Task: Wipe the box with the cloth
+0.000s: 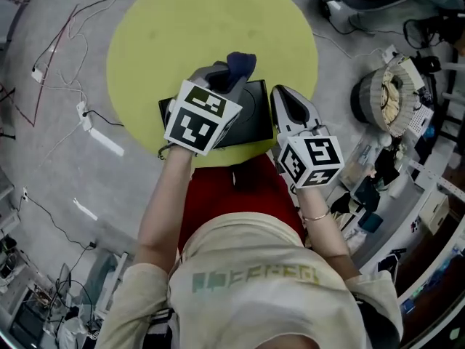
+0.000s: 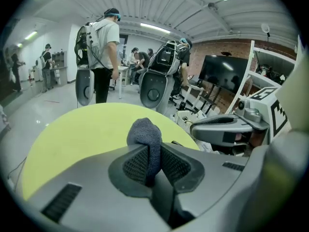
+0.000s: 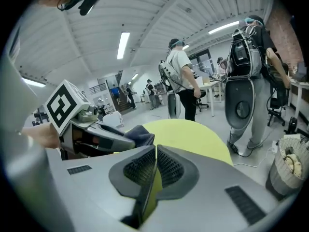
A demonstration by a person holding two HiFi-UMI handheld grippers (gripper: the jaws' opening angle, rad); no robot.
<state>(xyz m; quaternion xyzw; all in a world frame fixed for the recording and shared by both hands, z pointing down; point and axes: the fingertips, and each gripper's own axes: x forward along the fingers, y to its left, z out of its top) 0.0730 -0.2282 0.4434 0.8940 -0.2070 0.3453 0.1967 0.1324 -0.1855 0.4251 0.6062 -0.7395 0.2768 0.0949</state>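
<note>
The left claw (image 2: 153, 162) is clamped on a bunched dark blue cloth (image 2: 145, 135), a rounded wad of which stands out past the pads, probably so that soft fabric, not hard plastic, meets the work. It hangs over the far part of the dark box (image 1: 253, 115), which lies on the near edge of the round yellow-green table (image 1: 152, 42), close in front of the person. The right claw (image 3: 155, 164) sits at the box's right side with its jaws drawn together on a thin dark edge. I take that for the box's right wall, pinched to keep the box from sliding while the cloth rubs it. The table top is plain and bare apart from the box. Around it is grey floor with loose cables (image 1: 62, 46) on the left and a basket (image 1: 378, 97) on the right. Farther off, under strip lights, stand people wearing backpack rigs (image 2: 102, 45).
</note>
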